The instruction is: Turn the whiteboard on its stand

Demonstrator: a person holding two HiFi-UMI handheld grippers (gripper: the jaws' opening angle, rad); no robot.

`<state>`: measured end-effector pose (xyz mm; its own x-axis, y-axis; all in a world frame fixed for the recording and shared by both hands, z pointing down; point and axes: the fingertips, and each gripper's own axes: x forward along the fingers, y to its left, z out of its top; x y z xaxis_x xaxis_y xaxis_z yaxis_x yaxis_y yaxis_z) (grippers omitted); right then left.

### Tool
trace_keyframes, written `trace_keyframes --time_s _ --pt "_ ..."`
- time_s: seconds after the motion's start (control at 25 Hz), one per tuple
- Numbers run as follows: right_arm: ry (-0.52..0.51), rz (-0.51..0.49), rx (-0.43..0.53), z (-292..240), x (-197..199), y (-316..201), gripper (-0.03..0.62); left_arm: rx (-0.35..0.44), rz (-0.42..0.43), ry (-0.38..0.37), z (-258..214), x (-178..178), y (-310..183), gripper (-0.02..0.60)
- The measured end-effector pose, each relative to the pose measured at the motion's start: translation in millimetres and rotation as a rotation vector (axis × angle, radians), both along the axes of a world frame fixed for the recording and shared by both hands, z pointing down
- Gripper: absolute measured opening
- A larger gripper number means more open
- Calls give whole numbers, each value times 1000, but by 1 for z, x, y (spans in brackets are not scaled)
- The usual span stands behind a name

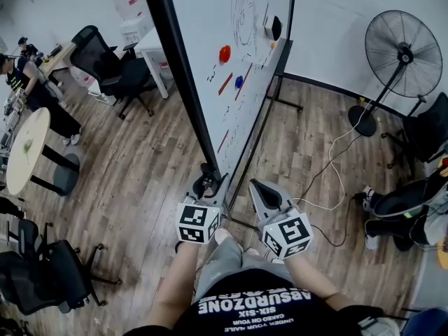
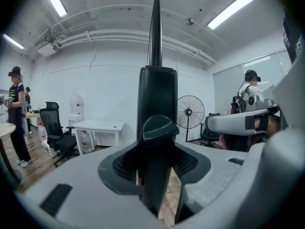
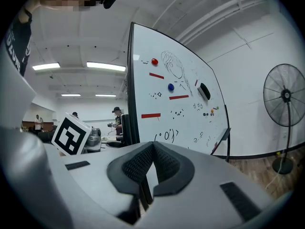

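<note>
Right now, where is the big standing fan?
The fan stands upper right in the head view, on the wood floor right of the whiteboard, near a black chair.

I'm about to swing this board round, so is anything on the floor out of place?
Yes: a loose white cable snakes across the floor from the fan toward the stand; it could snag.

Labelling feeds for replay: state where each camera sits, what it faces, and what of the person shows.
Head view: on the head, looking down at the whiteboard; forearms, shirt, left gripper and right gripper show.
Left gripper view: on that gripper, looking along jaws clamped on the whiteboard's frame.
Right gripper view: on that gripper, facing the whiteboard's drawn side; shut jaws show.
Shared: both gripper views show the fan.
</note>
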<state>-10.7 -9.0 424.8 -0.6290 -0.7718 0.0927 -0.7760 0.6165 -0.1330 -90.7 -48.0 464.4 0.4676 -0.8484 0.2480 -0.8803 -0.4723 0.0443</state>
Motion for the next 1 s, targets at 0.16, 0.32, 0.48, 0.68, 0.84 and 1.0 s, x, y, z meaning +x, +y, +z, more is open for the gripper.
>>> trace_keyframes --time_s 0.16,0.32,0.48,0.68,0.84,1.0 --pt "-1 -13 -4 0 1 2 -2 0 -4 5 -1 1 1 186" --pt "1 -29 -3 -1 0 7 -2 -8 9 52 0 2 4 189" --pt "0 -31 -2 -4 2 11 -2 -7 2 48 -2 3 5 189" --pt "3 -27 -2 -2 2 20 -2 -11 -28 35 4 -5 21 192" --pt "3 -31 -5 -1 1 27 -2 -28 -62 62 8 -15 36 192" --pt "2 -44 -8 -2 -1 32 -2 -10 -111 96 -1 -26 49 192"
